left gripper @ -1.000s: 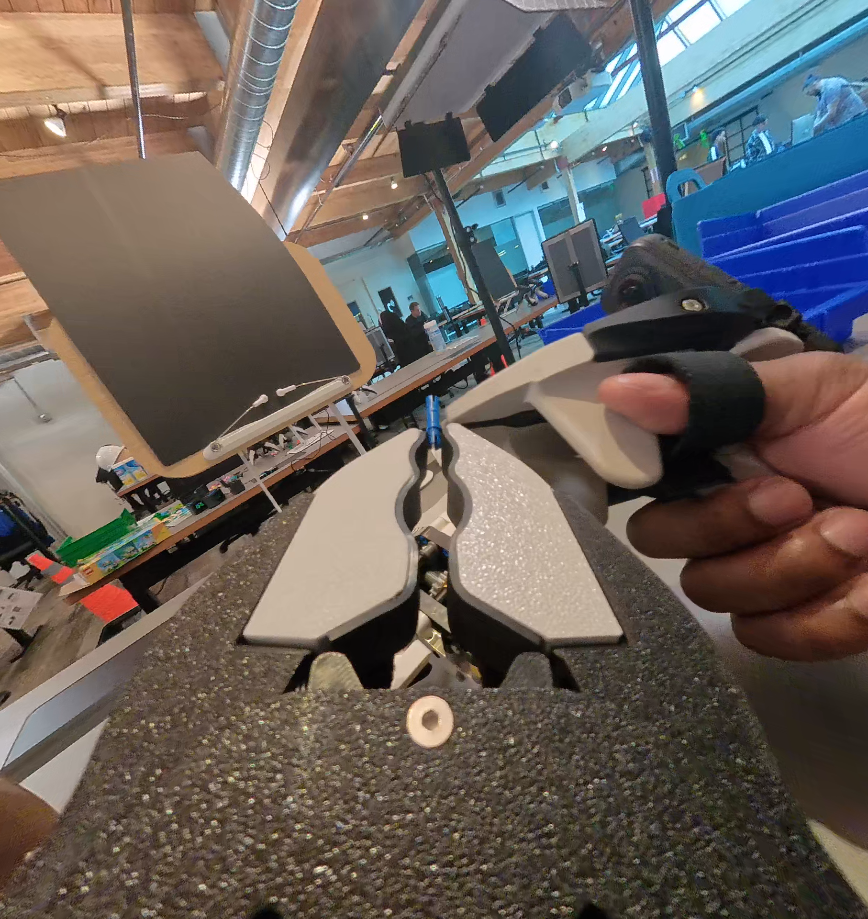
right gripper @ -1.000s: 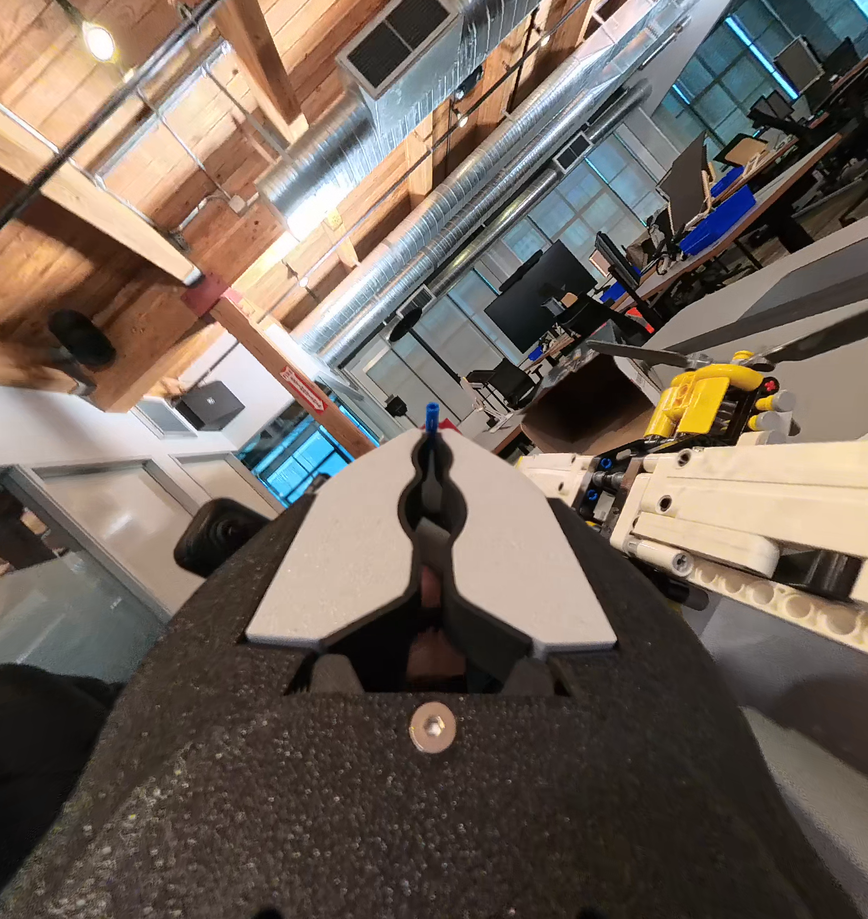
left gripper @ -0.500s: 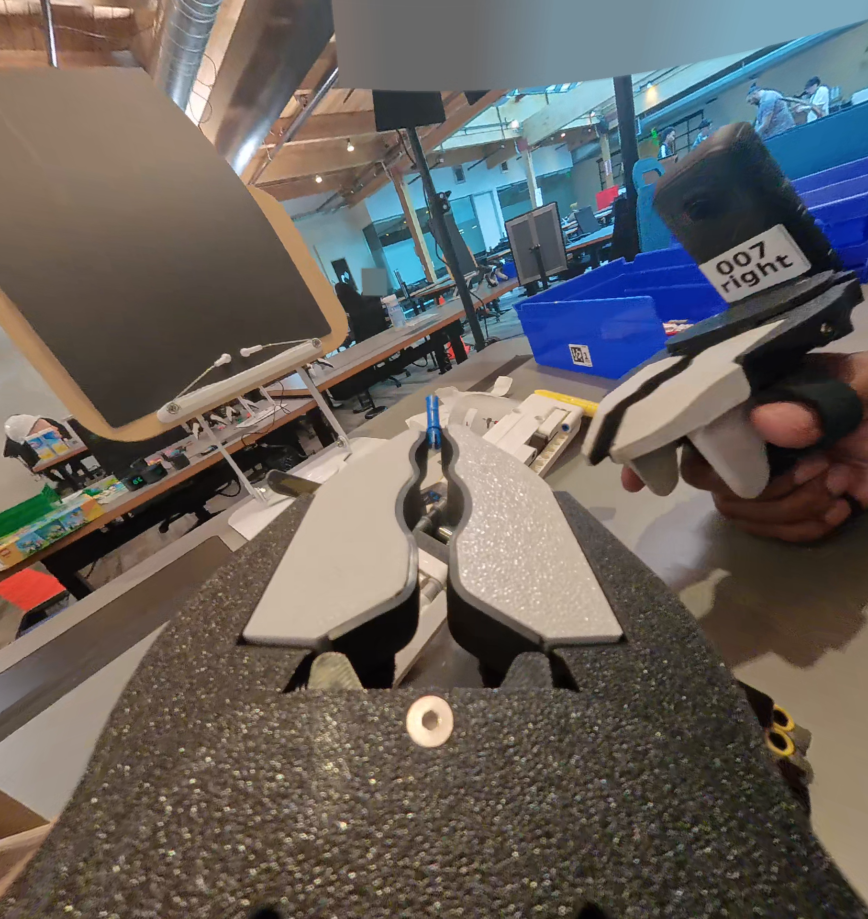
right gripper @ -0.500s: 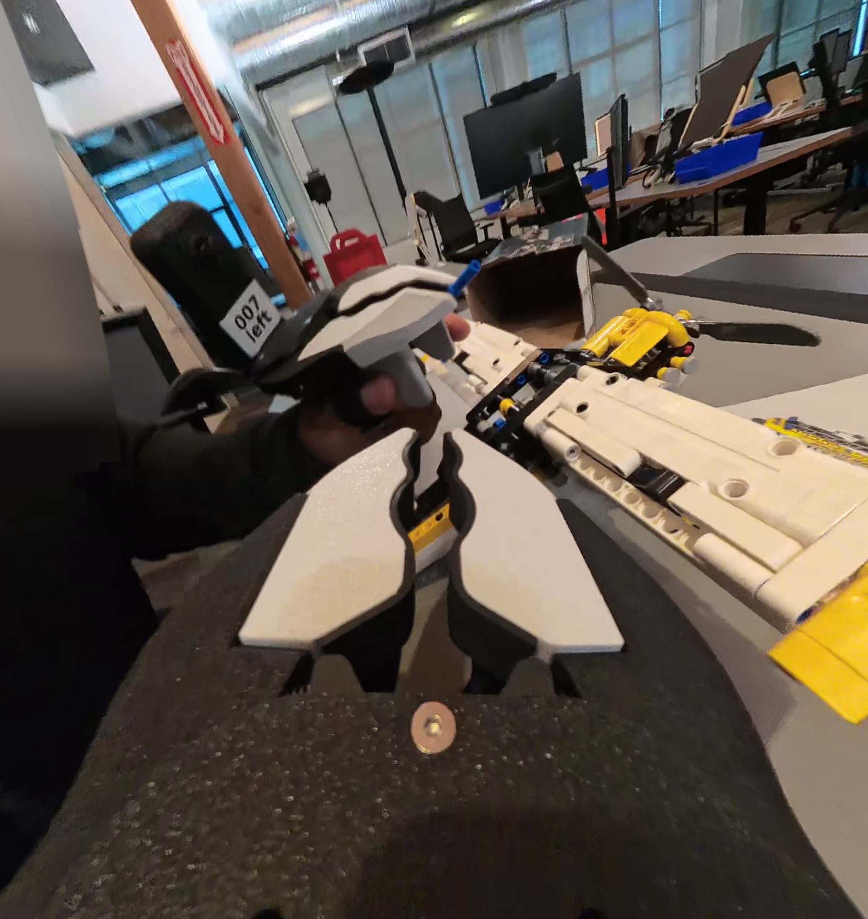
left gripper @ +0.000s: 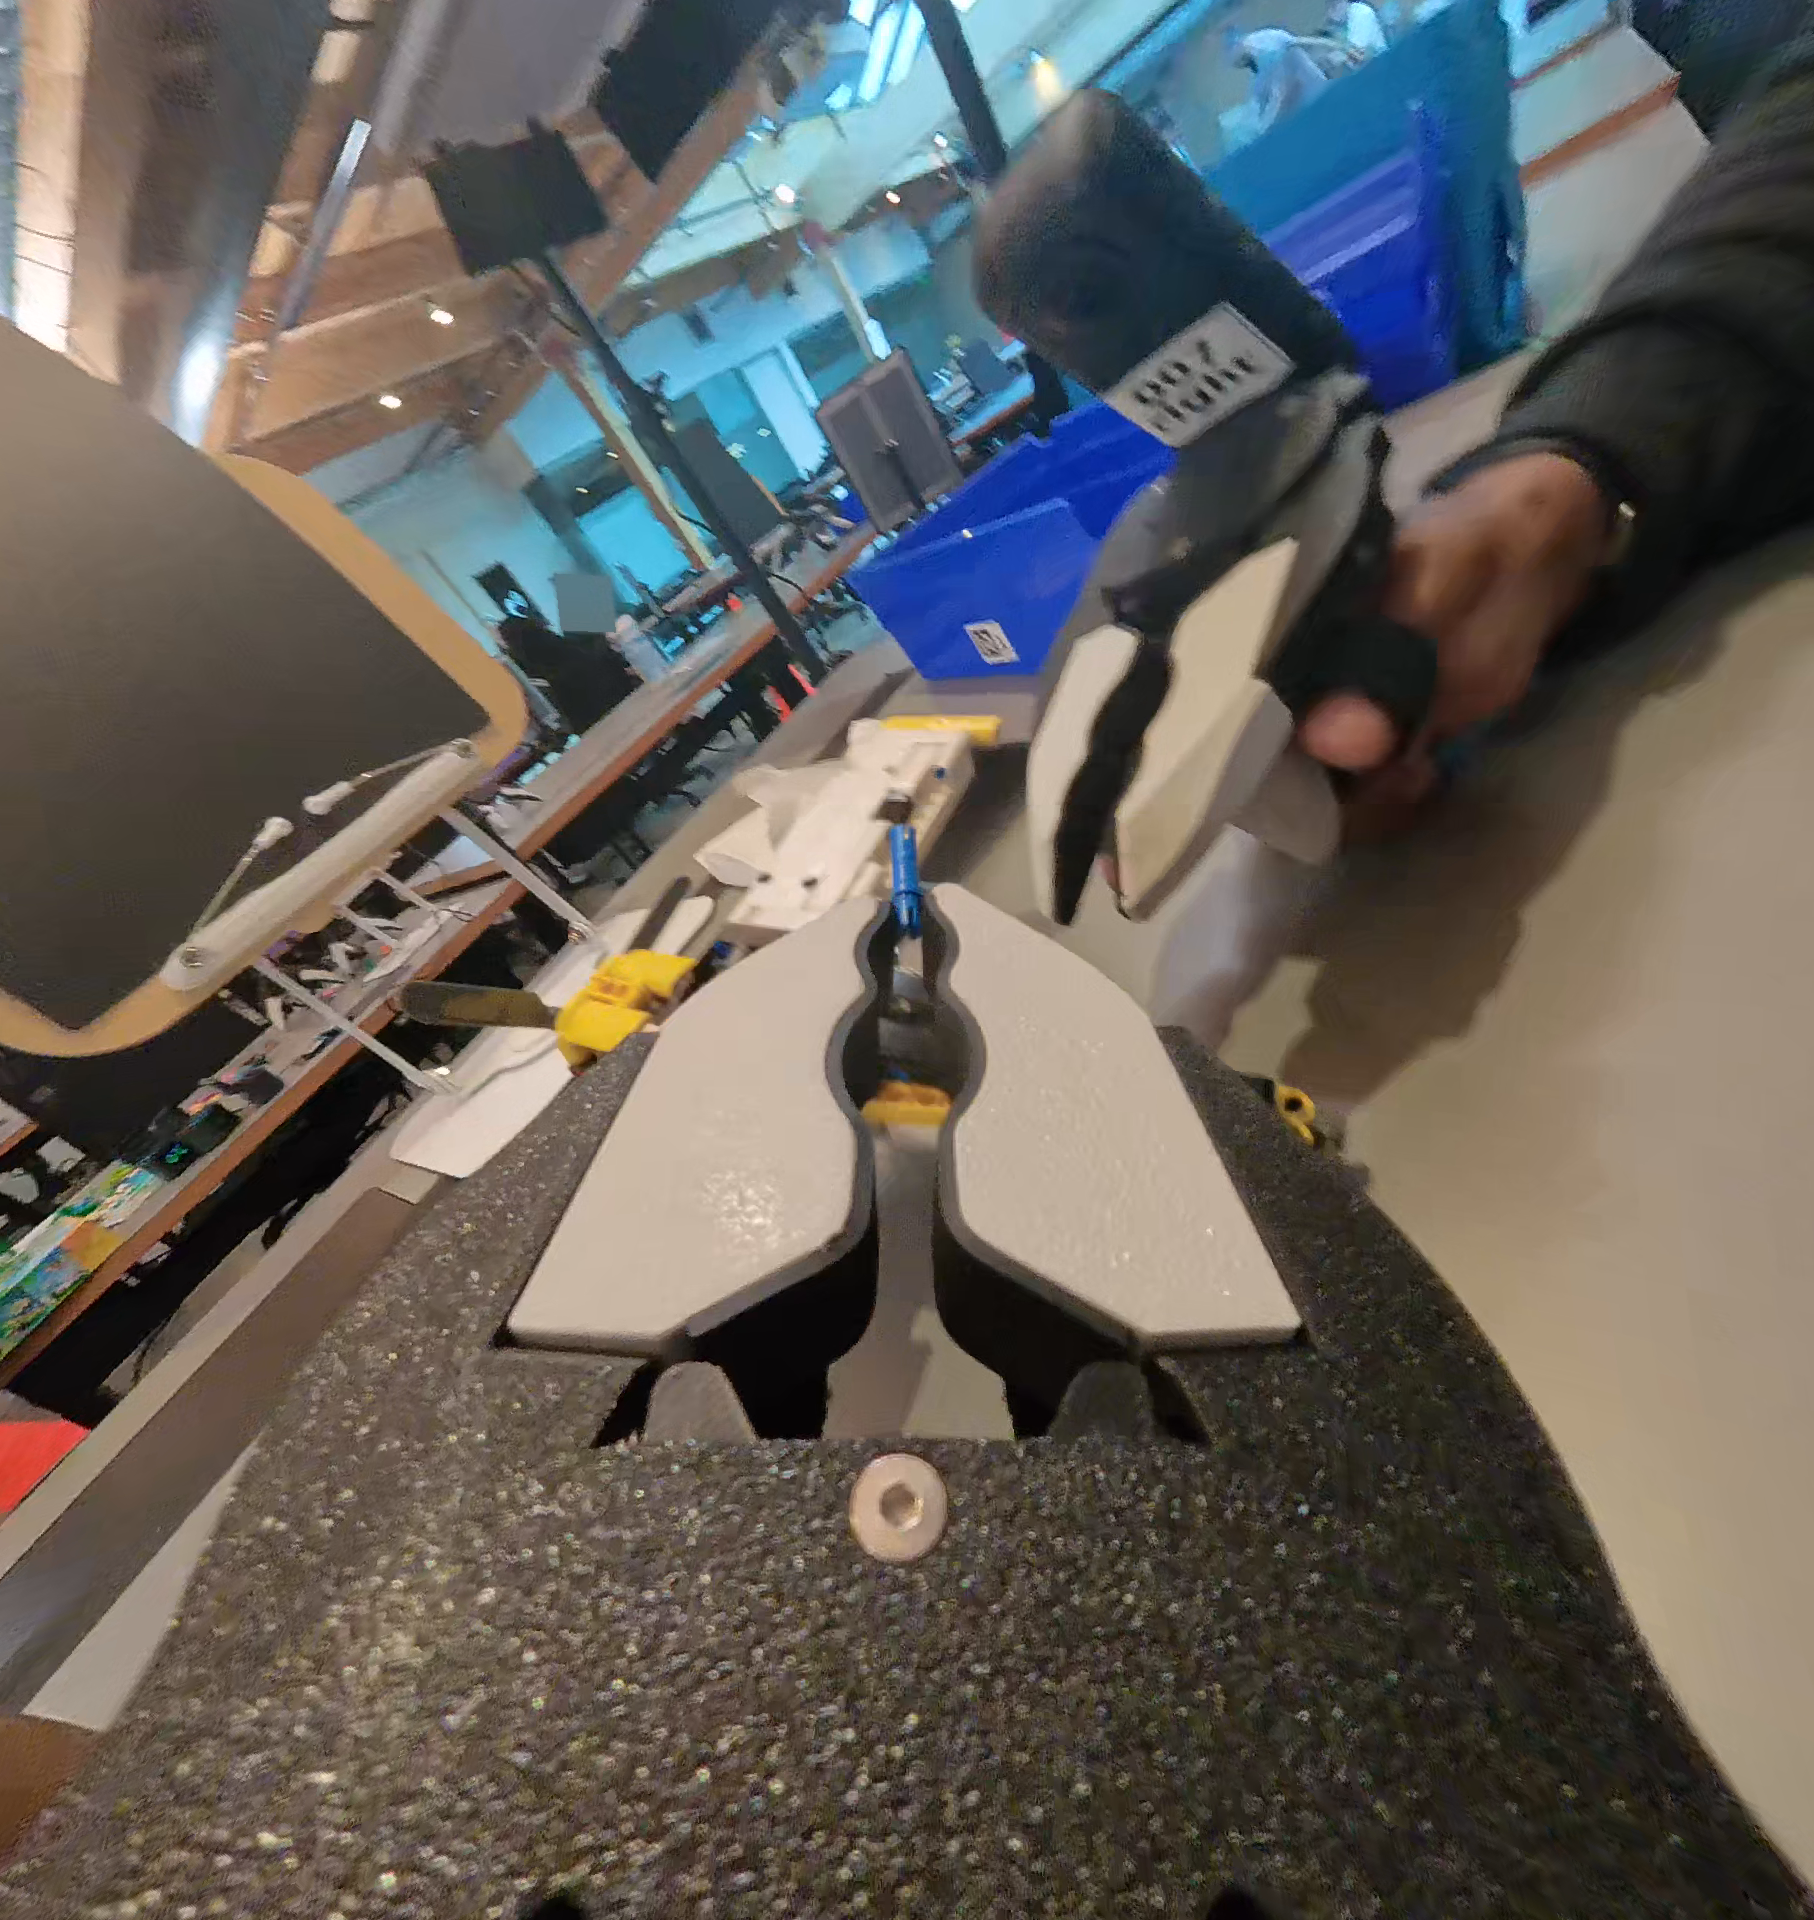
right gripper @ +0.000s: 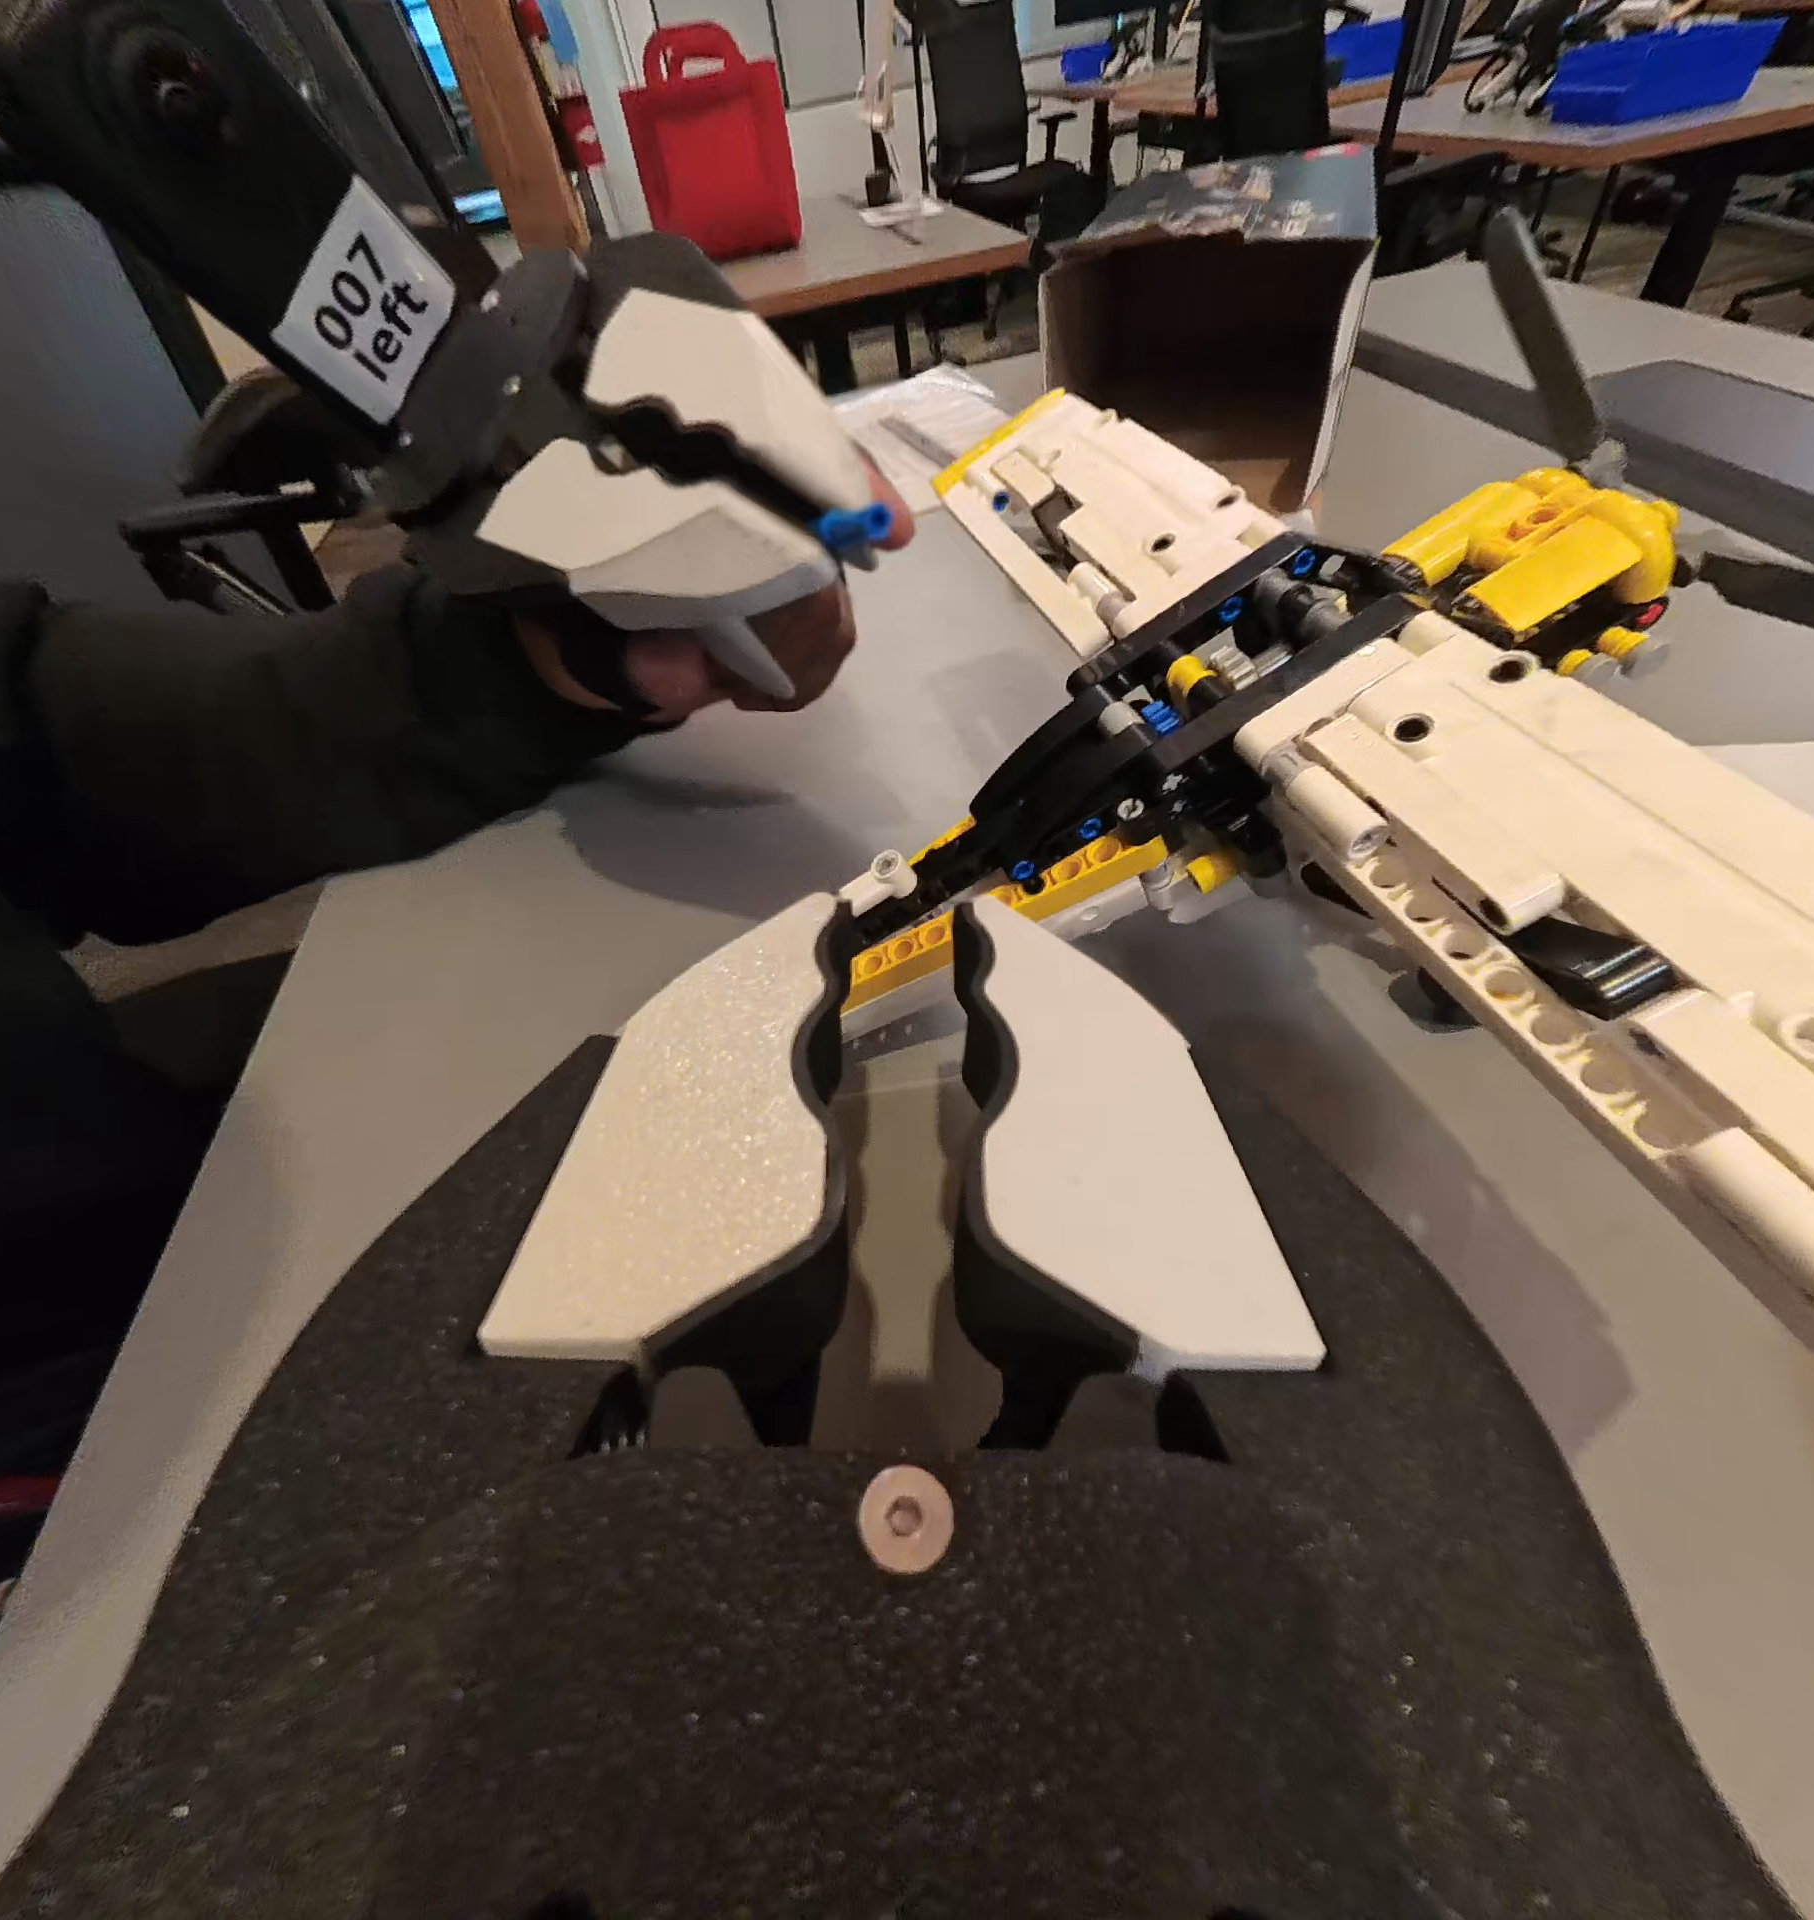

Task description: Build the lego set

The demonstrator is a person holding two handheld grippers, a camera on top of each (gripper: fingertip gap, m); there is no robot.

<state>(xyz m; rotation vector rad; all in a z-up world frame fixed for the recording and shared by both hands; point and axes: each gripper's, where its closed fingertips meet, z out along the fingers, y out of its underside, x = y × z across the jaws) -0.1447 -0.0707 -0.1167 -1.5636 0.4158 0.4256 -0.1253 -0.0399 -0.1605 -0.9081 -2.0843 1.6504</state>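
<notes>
Right gripper [right gripper: 898,914]: my jaws stand apart, empty, astride the model plane's [right gripper: 1402,790] yellow beam [right gripper: 924,951].
Left gripper [left gripper: 908,914]: pinching a blue pin [left gripper: 904,868], over the table [right gripper: 674,831].
Care: I'd keep the pin straight.

Even, fairly bright indoor light falls from overhead lamps and the far windows. Soft shadows pool on the smooth grey worktop [right gripper: 737,790] under the dark sleeve [right gripper: 207,748]. The left wrist view is smeared with motion blur, its background tinted bluish; both views bow at the edges.
</notes>
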